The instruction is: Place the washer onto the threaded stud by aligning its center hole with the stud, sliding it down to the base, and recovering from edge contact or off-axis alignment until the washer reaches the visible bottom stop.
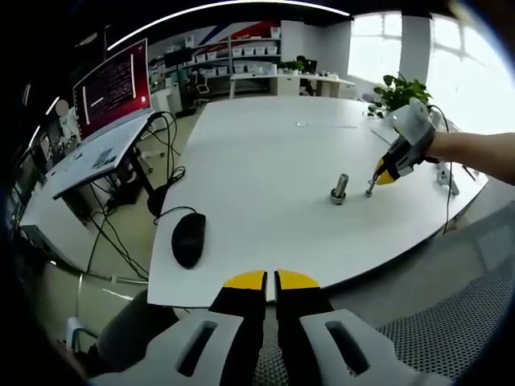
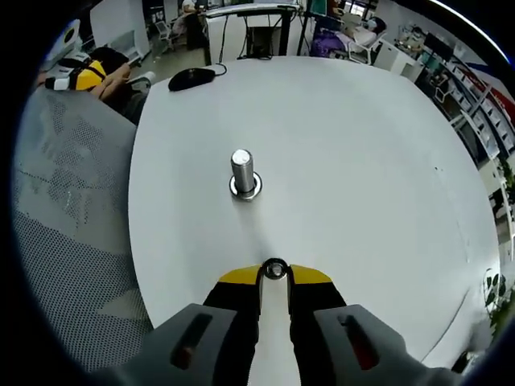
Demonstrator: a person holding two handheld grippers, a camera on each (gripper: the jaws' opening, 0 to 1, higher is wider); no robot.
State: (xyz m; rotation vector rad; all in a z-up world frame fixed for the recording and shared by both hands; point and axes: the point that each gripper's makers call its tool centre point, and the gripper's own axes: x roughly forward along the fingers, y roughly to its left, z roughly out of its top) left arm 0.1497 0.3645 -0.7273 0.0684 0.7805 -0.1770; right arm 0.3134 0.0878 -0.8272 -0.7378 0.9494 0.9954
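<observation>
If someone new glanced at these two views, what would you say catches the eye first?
Probably the metal stud standing upright on the white table, alone in open space. Next, the right gripper, its jaws shut on a small washer just short of the stud. In the left gripper view, the black mouse near the table's edge stands out too.

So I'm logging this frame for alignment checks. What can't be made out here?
- Washer hole: right gripper view, pinched edge-on, jaws cover its sides.
- Stud threads: both views, too small.
- Right gripper tip contents: left gripper view, too small.
</observation>
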